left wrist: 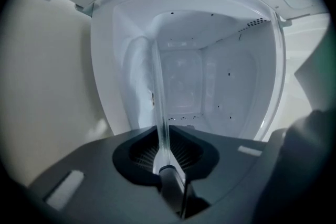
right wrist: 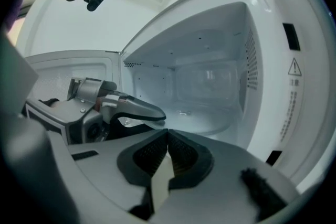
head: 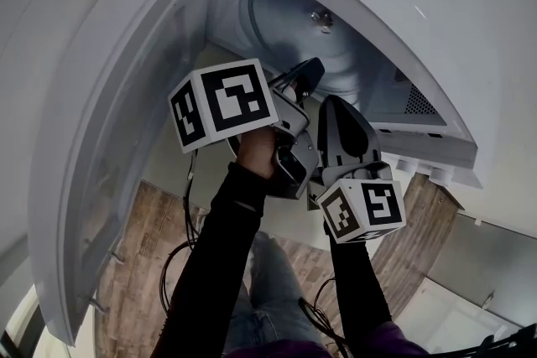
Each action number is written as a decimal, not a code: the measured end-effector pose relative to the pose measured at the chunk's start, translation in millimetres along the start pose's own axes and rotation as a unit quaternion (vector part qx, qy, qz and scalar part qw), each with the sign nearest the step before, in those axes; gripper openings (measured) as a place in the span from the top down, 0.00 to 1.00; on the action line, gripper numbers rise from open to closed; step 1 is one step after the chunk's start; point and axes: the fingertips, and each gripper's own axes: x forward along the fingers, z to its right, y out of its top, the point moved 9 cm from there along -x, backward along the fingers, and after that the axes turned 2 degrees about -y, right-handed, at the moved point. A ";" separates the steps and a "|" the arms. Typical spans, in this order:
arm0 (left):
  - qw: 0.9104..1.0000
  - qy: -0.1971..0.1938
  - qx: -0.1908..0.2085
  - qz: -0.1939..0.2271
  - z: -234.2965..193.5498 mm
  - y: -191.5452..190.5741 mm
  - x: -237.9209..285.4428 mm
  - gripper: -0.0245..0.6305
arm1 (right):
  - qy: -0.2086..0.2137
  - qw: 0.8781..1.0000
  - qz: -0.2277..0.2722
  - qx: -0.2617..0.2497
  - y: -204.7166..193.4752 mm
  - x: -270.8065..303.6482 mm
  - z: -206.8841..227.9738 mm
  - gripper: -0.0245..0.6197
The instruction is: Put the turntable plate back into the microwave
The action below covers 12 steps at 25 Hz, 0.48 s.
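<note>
The clear glass turntable plate lies low inside the white microwave cavity. In the left gripper view its rim runs edge-on straight into the jaws. My left gripper reaches through the doorway and is shut on that rim. In the right gripper view the plate rests near the cavity floor, with the left gripper pinching its near edge. My right gripper hovers just outside the opening, to the right of the left one. Its jaws are shut with nothing between them.
The microwave door stands wide open on the left, close beside my left arm. Vent holes line the right inner wall. A warning label is on the front frame. Wooden floor and black cables lie below.
</note>
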 end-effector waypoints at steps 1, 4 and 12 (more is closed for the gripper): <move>1.000 0.001 -0.002 -0.005 -0.3 0.5 0.0 0.90 | -0.002 1.000 0.001 0.002 -0.9 0.6 1.0 0.95; 1.000 0.013 0.004 -0.028 0.1 1.7 0.8 0.90 | -0.010 1.000 0.001 0.004 -2.9 1.4 3.5 0.95; 0.996 0.019 0.017 -0.090 0.8 -2.0 2.9 0.90 | -0.031 0.999 0.002 0.008 -7.1 -1.1 9.6 0.95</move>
